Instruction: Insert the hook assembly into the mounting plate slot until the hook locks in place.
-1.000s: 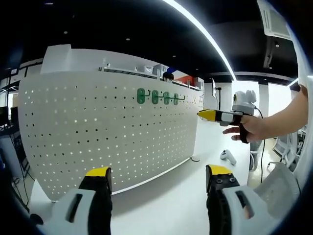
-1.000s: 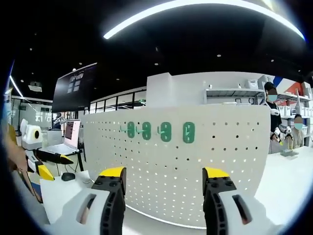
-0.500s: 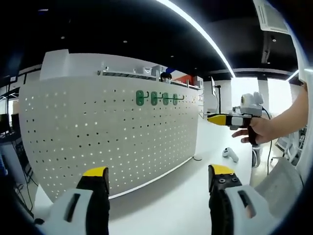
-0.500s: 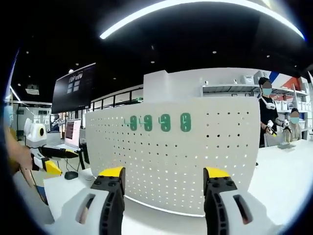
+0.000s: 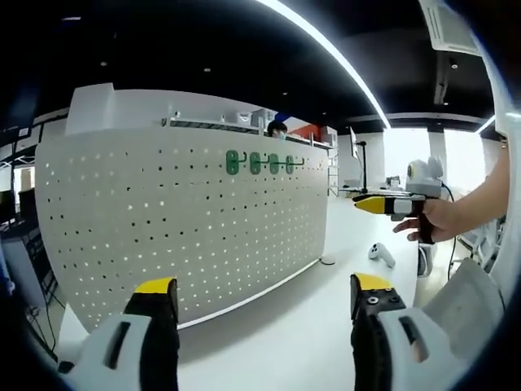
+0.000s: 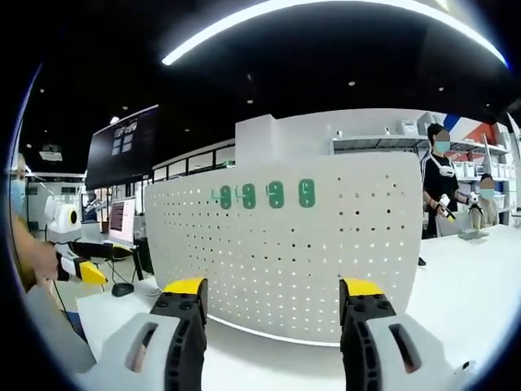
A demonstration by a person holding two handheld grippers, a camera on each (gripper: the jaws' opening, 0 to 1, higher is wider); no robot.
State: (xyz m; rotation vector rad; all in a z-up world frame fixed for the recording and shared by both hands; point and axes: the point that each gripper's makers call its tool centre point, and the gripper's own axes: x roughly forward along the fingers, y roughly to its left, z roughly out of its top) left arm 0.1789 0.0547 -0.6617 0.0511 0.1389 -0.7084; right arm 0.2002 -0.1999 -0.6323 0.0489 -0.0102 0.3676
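Both cameras are backing off the pegboard [image 6: 285, 261]. Left gripper [image 5: 264, 297] and right gripper [image 6: 273, 300] are hanging wide open, empty. Green hooks [image 6: 264, 195] are sitting far up top (risk: drifting out of view).

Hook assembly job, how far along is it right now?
Four green hooks already sit in a row near the top of the white pegboard. Nothing is in hand: the left gripper and right gripper are both open and empty. Picking up a hook assembly and inserting it remains.
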